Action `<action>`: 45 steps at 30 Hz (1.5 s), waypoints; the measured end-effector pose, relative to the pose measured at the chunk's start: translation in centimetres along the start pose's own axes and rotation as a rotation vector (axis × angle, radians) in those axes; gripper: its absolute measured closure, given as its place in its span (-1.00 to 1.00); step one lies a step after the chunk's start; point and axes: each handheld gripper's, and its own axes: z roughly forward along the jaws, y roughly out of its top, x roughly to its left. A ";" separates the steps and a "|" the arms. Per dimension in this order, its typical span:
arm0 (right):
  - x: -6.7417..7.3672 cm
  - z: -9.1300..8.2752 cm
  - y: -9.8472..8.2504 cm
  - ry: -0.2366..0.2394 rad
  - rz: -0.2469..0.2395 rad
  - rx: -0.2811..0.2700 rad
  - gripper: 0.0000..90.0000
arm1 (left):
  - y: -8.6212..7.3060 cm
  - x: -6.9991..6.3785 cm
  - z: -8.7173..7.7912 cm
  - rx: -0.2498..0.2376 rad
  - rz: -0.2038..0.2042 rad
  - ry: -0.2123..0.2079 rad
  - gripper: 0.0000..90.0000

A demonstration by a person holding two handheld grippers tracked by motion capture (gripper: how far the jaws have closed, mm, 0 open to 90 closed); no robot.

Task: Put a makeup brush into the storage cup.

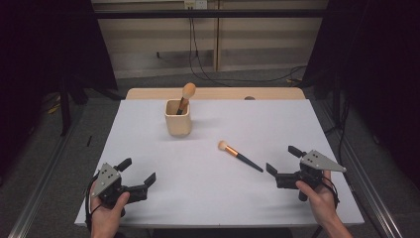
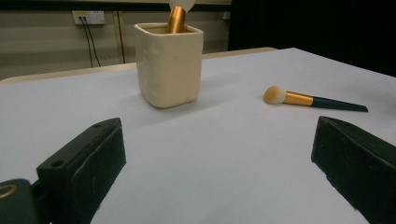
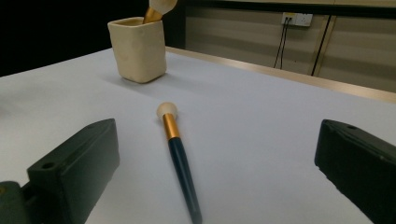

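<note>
Near the table's front edge, the left gripper (image 1: 140,171) and the right gripper (image 1: 282,161) both rest low with jaws spread wide, holding nothing. Just beyond the right gripper, between its jaws in the right gripper view, a makeup brush (image 1: 240,155) lies flat on the white table (image 1: 198,188): dark handle, gold ferrule, pale bristles. Farther back stands a cream cup (image 1: 178,118) holding a second brush (image 1: 186,95), bristles up.

Open table (image 1: 198,188) around the loose brush (image 1: 239,155); only the cup (image 1: 178,118) stands well behind
</note>
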 end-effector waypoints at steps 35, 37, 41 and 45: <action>0.1 7.7 3.9 0.001 -0.039 0.008 -0.99 | -0.3 0.5 -0.5 0.002 0.000 0.011 -0.94; 0.1 8.2 4.2 -0.005 -0.047 0.021 -0.99 | -0.3 0.5 -0.5 0.001 0.003 0.010 -0.94; -0.1 8.9 4.9 -0.018 -0.055 0.035 -0.99 | -0.3 0.4 -0.4 0.001 -0.004 0.009 -0.94; -0.2 9.6 5.7 -0.009 -0.051 0.031 -0.99 | -0.3 0.5 -0.3 0.005 0.006 0.005 -0.93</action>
